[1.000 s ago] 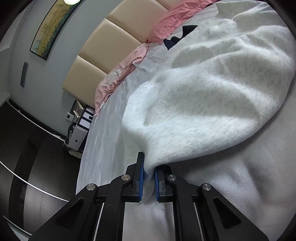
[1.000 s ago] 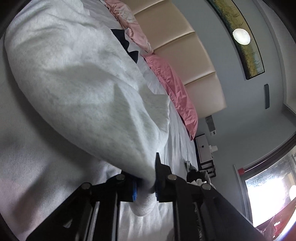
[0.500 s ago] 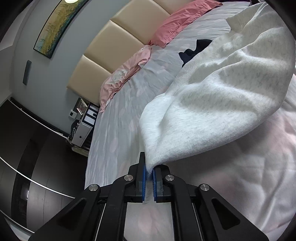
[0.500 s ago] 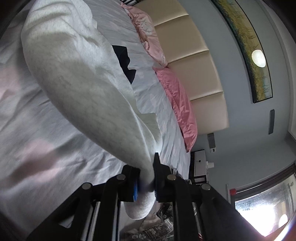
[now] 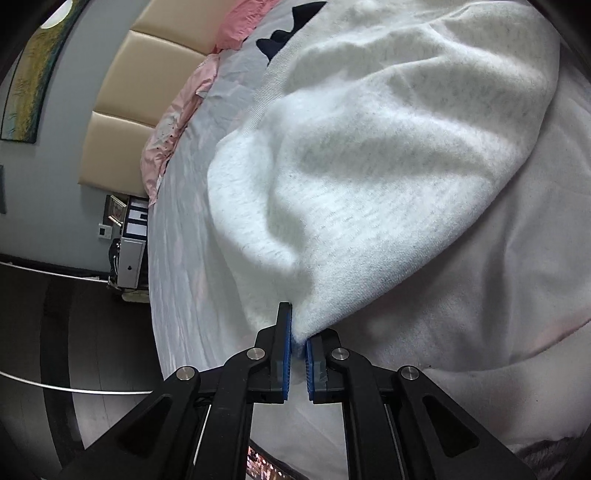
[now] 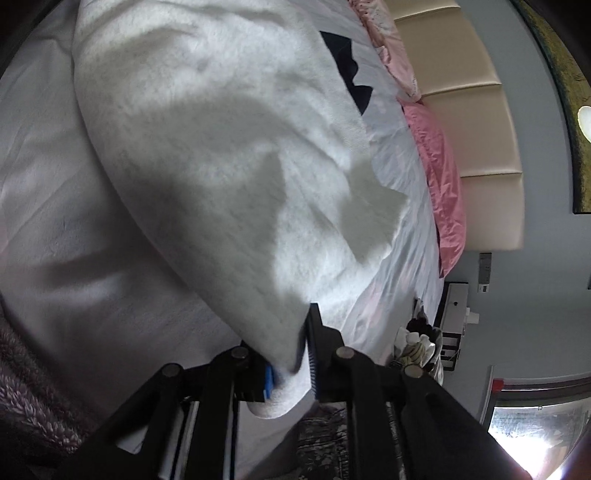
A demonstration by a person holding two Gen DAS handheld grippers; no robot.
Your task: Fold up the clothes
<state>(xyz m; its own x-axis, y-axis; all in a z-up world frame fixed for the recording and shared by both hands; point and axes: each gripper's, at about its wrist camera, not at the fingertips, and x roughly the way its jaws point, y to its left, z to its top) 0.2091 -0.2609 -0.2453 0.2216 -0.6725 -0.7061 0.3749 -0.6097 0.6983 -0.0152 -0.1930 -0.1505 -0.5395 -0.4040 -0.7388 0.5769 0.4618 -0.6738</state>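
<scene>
- Sweatshirt (image 5: 369,155), pale heather-grey with fine darker flecks, is hanging between the 2 grippers and billowing over the bed (image 5: 192,258).
- Its fabric is looking thick and fleecy, and a ribbed band is running along the edge nearest the pillows in the left wrist view.
- Broad soft folds are rolling across it, with deep shadow lying over its middle in the right wrist view (image 6: 207,155).
- The left gripper (image 5: 298,345) is pinching a corner of the sweatshirt between its blue pads; its jaws are easing apart, yet the cloth is sitting between them and the pads are pressing on it.
- The right gripper (image 6: 291,369) is clamping another bunched edge; its jaws are also opening, with a rounded wad of fabric sitting between them and bulging out below the pads.
- The far part of the sweatshirt is lying on the bed's light sheet, while the near part is being held up off it.
- A dark navy garment (image 5: 284,33) is lying on the sheet beyond the sweatshirt, partly hidden by it.
- 2 pink pillows (image 6: 443,192) are lying against the beige padded headboard (image 6: 480,129).
- A framed painting (image 5: 26,81) is hanging on the grey wall above the headboard.
</scene>
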